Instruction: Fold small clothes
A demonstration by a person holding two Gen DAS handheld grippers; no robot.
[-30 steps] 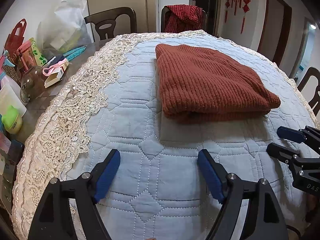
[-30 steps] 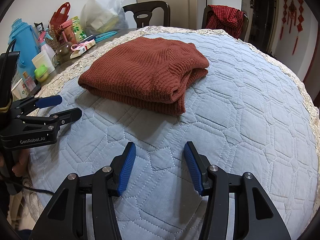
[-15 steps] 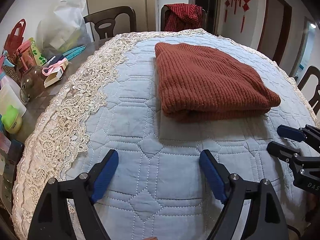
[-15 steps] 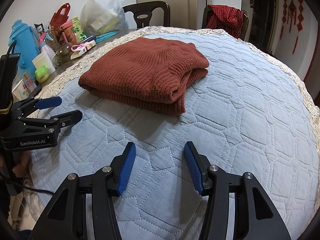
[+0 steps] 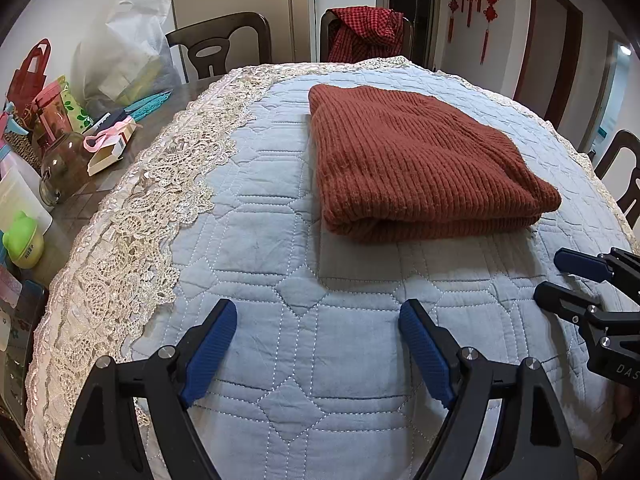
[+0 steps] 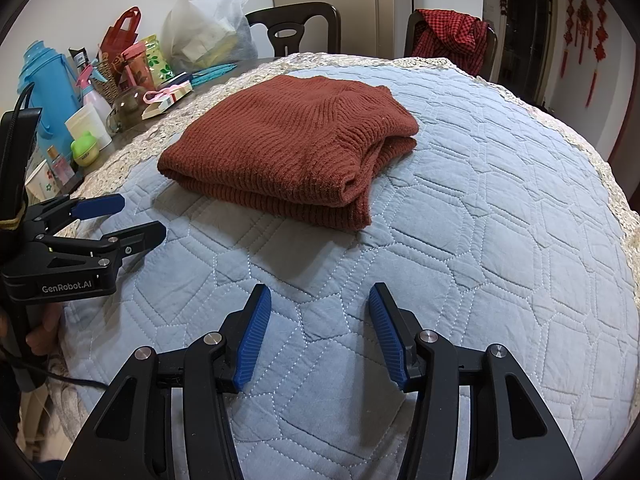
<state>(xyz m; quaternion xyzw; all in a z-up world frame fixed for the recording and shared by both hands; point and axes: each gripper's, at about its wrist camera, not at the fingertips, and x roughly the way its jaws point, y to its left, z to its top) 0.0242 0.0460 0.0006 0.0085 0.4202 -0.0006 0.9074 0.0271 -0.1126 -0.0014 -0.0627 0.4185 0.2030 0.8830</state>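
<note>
Only a slight widening of the left gripper (image 5: 316, 322) jaws is noted against the picture of a second ago; the pads have since held that spread, and nothing else on the table is seen to have shifted. Both tools are held over the near part of the blue quilted cover (image 5: 280, 280), pointing downward at a slant. The left gripper is released, its blue pads standing far apart with only bare quilt between them. The right gripper (image 6: 316, 316) is likewise released, its pads set narrower than the left pair, and nothing is grasped by it. The rust-red knitted sweater (image 6: 288, 144) is found folded into a thick, squared bundle, lying flat on the quilt beyond both tools and apart from them, its folded edges turned toward the cameras. A lace border (image 5: 132, 216) is observed along the left edge of the cover. Bottles, bags and a blue flask (image 6: 48, 88) are crowded on the bare tabletop beyond that border. A red checked garment (image 6: 452, 36) is draped over a chair at the far side.
</note>
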